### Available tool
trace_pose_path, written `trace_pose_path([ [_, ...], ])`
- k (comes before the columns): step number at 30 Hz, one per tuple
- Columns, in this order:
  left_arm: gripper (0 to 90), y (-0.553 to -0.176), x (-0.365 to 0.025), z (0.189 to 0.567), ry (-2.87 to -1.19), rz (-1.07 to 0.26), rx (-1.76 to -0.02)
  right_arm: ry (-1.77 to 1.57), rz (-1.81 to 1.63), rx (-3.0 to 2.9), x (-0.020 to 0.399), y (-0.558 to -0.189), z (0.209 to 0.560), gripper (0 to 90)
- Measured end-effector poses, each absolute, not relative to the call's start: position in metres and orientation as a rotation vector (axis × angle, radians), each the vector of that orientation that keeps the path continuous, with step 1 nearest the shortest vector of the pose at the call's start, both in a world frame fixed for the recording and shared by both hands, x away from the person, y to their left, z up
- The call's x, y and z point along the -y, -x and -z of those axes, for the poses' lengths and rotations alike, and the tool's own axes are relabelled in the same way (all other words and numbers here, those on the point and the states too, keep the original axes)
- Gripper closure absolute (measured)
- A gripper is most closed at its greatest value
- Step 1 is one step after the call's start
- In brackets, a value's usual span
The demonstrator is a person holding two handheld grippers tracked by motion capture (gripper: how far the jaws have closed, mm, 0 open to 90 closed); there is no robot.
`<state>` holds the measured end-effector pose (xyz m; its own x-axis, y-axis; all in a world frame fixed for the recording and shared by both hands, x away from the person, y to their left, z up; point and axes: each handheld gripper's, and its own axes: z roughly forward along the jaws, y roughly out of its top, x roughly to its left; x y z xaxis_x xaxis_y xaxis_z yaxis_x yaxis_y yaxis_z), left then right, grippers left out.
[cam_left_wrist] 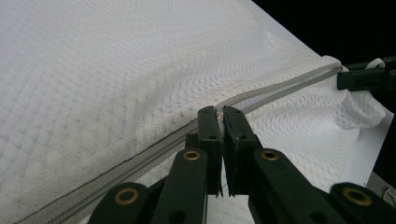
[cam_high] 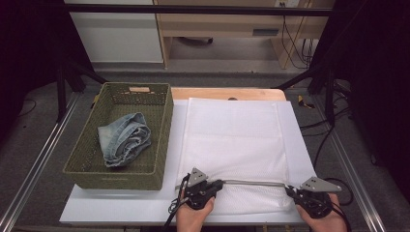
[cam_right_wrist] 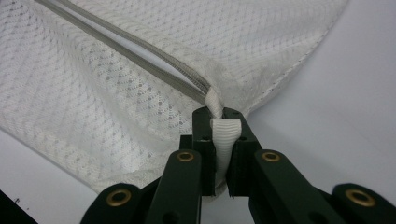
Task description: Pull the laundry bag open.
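1 mesh bag [cam_high: 232, 140] | 2 tongs (left [cam_high: 218, 183], right [cam_high: 290, 189]) clenched on bag | 1 basket [cam_high: 164, 130]

The worktop [cam_high: 121, 208] is viewed from high above, facing forward and down. The mesh laundry bag [cam_high: 232, 145] is seen close along each tool's jaws; its grey zipper [cam_left_wrist: 140, 156] is shared by all views.

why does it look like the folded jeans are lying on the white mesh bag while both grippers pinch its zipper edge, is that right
Not quite. The folded jeans lie in the green basket, beside the white mesh bag, as the high view shows. The left gripper and right gripper do pinch its zipper edge.
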<state>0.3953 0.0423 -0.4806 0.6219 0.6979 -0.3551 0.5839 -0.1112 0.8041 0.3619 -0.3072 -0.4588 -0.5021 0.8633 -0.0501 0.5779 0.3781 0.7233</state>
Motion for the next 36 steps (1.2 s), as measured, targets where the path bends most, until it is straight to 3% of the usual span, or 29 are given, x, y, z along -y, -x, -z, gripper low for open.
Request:
trace_pose_path([
  [36,87.0,-0.396,-0.050,0.481,-1.786,-0.111,-1.048,-1.209,-0.841,-2.248,0.297,-0.359,0.458,85.1],
])
